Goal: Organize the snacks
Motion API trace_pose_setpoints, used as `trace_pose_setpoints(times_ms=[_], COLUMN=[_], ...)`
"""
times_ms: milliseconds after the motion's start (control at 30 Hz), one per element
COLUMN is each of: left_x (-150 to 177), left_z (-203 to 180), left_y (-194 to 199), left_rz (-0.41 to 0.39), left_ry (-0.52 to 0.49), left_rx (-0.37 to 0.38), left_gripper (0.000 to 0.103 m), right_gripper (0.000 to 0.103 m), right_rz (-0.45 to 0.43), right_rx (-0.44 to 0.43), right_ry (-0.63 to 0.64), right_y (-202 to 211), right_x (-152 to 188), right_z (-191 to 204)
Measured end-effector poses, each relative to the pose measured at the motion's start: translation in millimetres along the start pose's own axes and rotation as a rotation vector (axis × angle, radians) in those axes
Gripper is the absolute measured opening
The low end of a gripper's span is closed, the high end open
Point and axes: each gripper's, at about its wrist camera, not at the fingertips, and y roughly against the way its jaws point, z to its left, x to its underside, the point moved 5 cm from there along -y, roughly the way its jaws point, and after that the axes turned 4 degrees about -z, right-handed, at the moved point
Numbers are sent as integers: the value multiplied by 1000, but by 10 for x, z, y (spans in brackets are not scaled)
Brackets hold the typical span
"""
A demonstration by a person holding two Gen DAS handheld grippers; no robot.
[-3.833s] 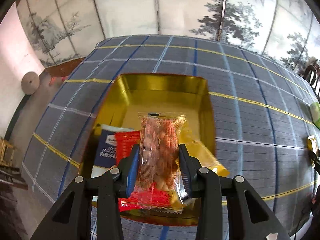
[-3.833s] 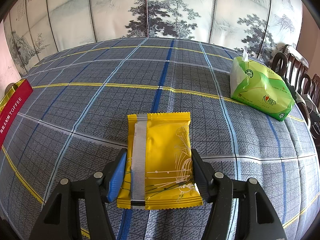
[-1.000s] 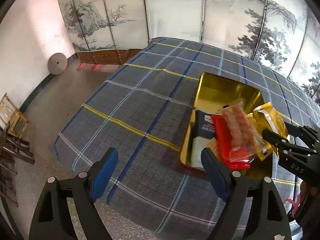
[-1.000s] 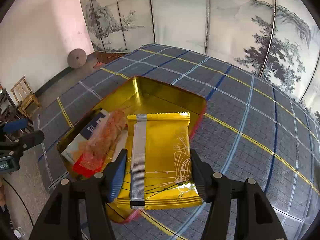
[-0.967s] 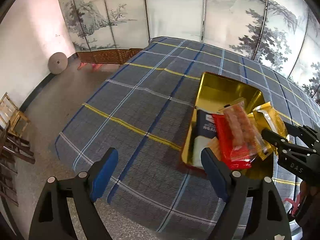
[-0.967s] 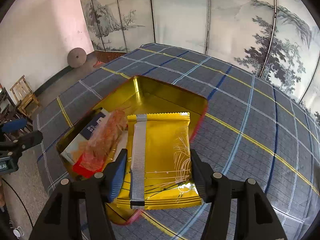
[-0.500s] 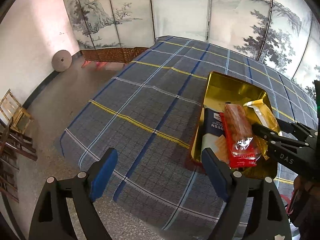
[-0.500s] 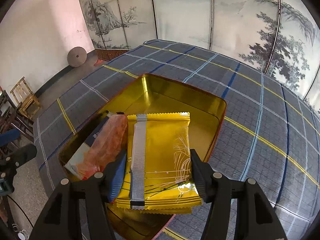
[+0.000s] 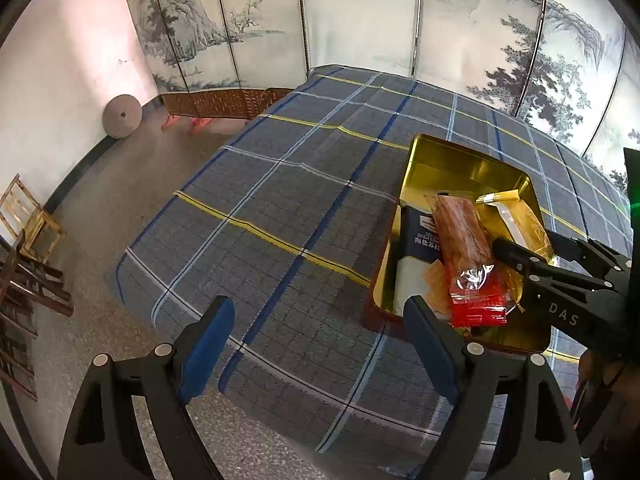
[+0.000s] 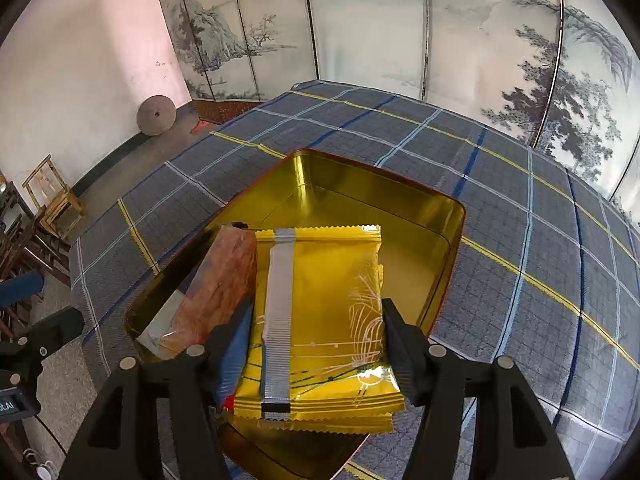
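Observation:
A gold tin [image 10: 400, 196] sits on the plaid tablecloth. It holds a red peanut packet [image 10: 216, 292], a blue-and-white packet [image 9: 416, 236] and yellow packets. My right gripper [image 10: 312, 328] is low over the tin's near half. Its jaws are opening around a yellow packet [image 10: 332, 300], which rests on another yellow packet below; the pads look just off its sides. In the left wrist view the right gripper [image 9: 524, 240] reaches in from the right over the tin [image 9: 440, 152]. My left gripper [image 9: 316, 320] hangs open and empty over the table's corner, left of the tin.
The table's edge and corner lie just under the left gripper, with bare floor [image 9: 120, 200] beyond. Wooden chairs [image 9: 28, 224] and a round stone disc [image 9: 122, 116] stand by the wall. A painted folding screen [image 10: 400, 40] runs behind the table.
The left gripper let go of the red packet in the tin and drew back left. The right gripper carried the yellow packet from the table over the tin, sank, and its jaws widened slightly.

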Motion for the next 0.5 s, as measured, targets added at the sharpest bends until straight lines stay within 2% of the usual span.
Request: trace_pose_setpoints(times_ms=[133,233,500], left_x=[17,14,19], left_z=[-52,-63,-120], left_y=[20,32,52], left_rz=[0,-2,-4], left_ry=[-7,-10,-15], left_rx=[2,5,13], left_gripper=[84,84,84], right_gripper=[68,77,80], right_rz=[-8,-28,-58], right_rx=[8,24,31], right_ry=[9,27,28], right_y=[37,120,400], right_x=[-5,-8,84], right_z=[7,18,-14])
